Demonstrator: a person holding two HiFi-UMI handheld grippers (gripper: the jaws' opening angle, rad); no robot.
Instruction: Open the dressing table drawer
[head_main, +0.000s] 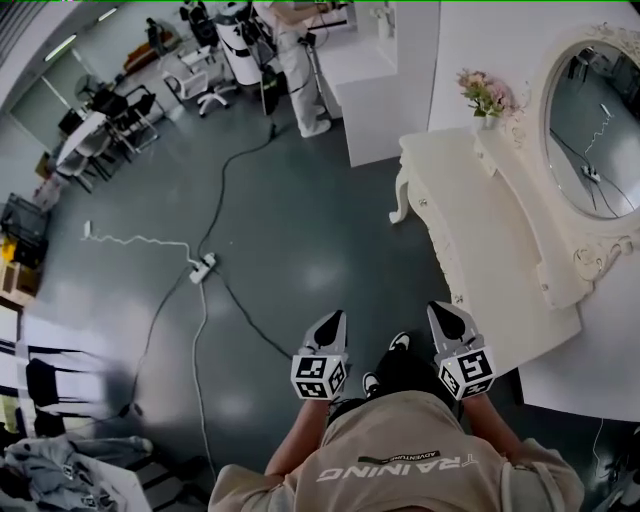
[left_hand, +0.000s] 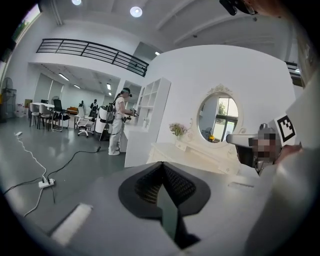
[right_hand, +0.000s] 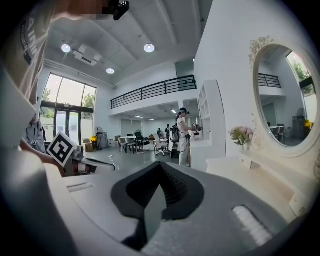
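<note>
Closing of jaws: both pairs were pressed together tip to tip with nothing between them; the left gripper (left_hand: 161, 167) and right gripper (right_hand: 161, 167) were each empty.
Aim: both grippers pointed slightly downward over the floor (head_main: 300, 230), side by side in front of the person, touching nothing.
Table: the dressing table (head_main: 470, 215) stood to the right of the right gripper, near it but apart.
Drawer: no drawer front or handle could be told apart in any view; nothing jutted from the table's front, so the drawer was judged still shut.
On the table: a mirror (head_main: 590, 130) and flowers (head_main: 485, 95) stood at the back, well away from the grippers.
Done: nothing of the task, as far as the views showed; neither gripper had contact with the table.
Left: judged to be everything, namely turning toward the table, finding the handle, parting one pair of jaws, taking hold and pulling the drawer out.
Surroundings: a cable (head_main: 225, 185) and power strip (head_main: 203, 267) lay on the floor to the left, away from the table.
</note>
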